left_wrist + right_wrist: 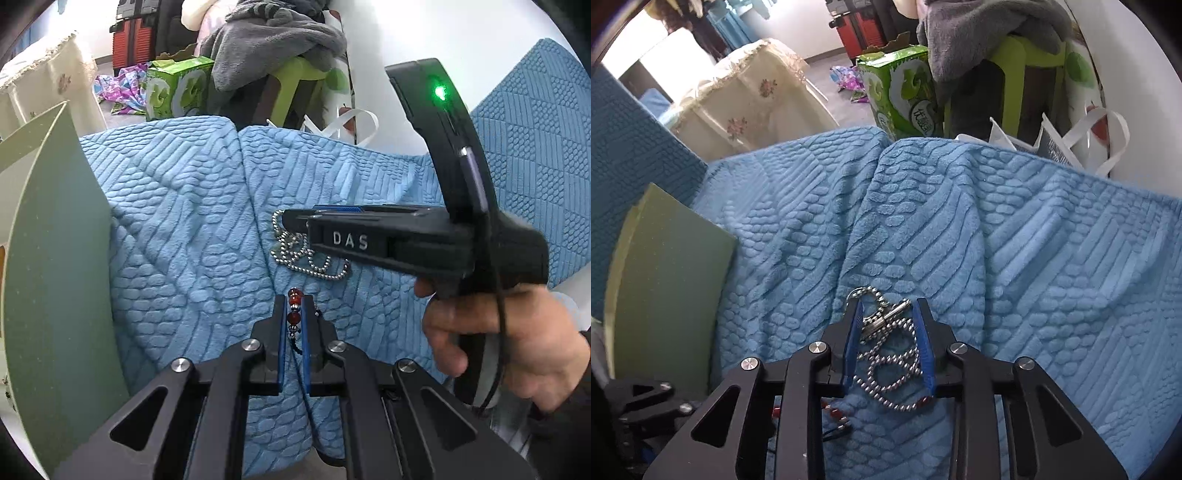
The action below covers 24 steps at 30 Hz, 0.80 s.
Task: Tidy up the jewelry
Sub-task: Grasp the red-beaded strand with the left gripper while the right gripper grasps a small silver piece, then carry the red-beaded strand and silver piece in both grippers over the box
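My left gripper [294, 301] is shut on a string of red beads [294, 295], which sticks out past the fingertips above the blue blanket [184, 240]. Just beyond it, a silver ball chain [314, 262] lies heaped on the blanket. In the left wrist view my right gripper [286, 218] reaches in from the right over that chain, held by a hand [498, 332]. The right wrist view shows the right gripper [888, 302] open, with the silver ball chain [890, 350] and its clasp lying between the blue pads [925, 339]. The red beads [836, 411] show below the jaws.
A green board [55, 258] stands at the blanket's left edge, also visible as the green board [668, 291] in the right wrist view. Beyond the blanket's far edge are a green carton [901, 92], a lime stool under grey cloth [1027, 55] and a white bag [1108, 140].
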### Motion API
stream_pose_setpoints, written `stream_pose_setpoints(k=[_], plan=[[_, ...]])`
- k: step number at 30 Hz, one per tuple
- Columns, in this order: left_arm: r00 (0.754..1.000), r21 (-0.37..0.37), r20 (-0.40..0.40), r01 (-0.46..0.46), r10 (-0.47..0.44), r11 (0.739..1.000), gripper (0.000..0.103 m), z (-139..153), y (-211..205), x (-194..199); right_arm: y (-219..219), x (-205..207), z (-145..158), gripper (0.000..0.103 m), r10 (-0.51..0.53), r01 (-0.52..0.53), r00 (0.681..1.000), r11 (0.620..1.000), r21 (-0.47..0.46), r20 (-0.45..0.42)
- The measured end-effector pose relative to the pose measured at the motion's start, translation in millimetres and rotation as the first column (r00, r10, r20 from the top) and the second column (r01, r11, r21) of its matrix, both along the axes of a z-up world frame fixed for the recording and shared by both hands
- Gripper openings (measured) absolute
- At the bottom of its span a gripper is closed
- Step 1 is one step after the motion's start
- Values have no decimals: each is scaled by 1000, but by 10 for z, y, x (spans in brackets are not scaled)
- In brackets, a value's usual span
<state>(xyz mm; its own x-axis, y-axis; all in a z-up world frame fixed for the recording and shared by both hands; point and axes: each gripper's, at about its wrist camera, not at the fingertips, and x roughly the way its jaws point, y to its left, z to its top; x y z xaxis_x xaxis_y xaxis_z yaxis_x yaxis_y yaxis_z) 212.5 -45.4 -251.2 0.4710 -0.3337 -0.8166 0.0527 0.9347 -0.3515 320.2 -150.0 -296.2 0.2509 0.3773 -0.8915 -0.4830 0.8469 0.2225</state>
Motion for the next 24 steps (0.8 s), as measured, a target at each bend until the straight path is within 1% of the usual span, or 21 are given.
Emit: stream_pose_setpoints(k=[2, 4, 8, 11, 17, 24], plan=[[1000, -4, 2, -8, 8, 1000, 6, 11, 32, 1, 67, -34, -5, 24, 24, -23, 999, 999, -36, 25], [1000, -7, 3, -13, 13, 1000, 6, 11, 57, 9, 108, -90, -11, 11, 41, -37, 998, 996, -75, 56], [1000, -19, 9, -17, 17, 1000, 6, 29, 96, 37, 56, -106, -4, 5, 20, -17, 999, 999, -43, 51], [1000, -26, 19, -20, 20, 999, 6, 64, 125, 42, 19, -118, 69, 3, 16, -15, 998, 1000, -12, 53], [998, -30, 44, -35, 36, 999, 6, 157, 183, 39, -13, -226, 323, 3, 7, -9, 993, 1000, 21, 122], [995, -54, 71, -63, 66, 997, 6, 306, 308, 32, -92, -336, 496, 3, -12, 6, 989, 999, 45, 147]])
